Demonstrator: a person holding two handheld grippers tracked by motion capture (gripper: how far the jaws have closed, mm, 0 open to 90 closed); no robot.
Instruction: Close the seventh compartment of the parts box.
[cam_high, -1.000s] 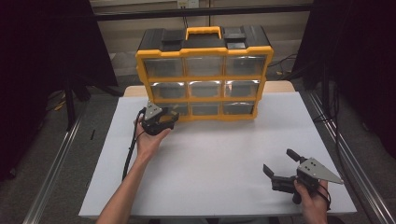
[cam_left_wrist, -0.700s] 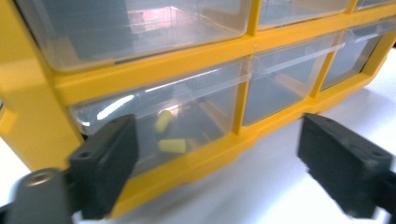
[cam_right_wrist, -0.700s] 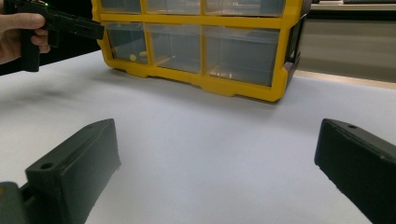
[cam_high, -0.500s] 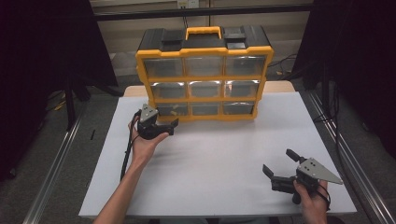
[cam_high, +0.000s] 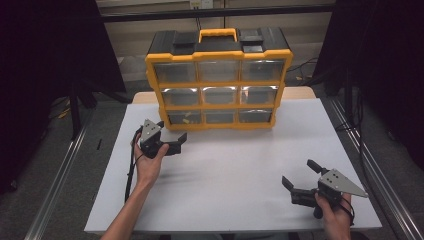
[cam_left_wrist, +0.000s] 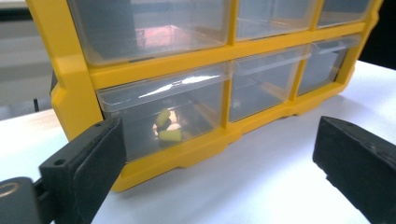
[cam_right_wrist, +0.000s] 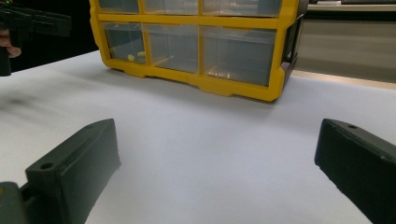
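while the left gripper (cam_high: 171, 139) hangs wide just off the drawer cabinet's (cam_high: 218, 75) bottom-left drawer (cam_left_wrist: 163, 116), nothing sits between its jaws.
its jaws have just been opening; yellow earplugs (cam_left_wrist: 167, 129) lie inside that closed clear drawer. the right gripper (cam_high: 301, 179) rests on the white table (cam_high: 235, 165), well in front of the cabinet, jaws spread wide and empty.
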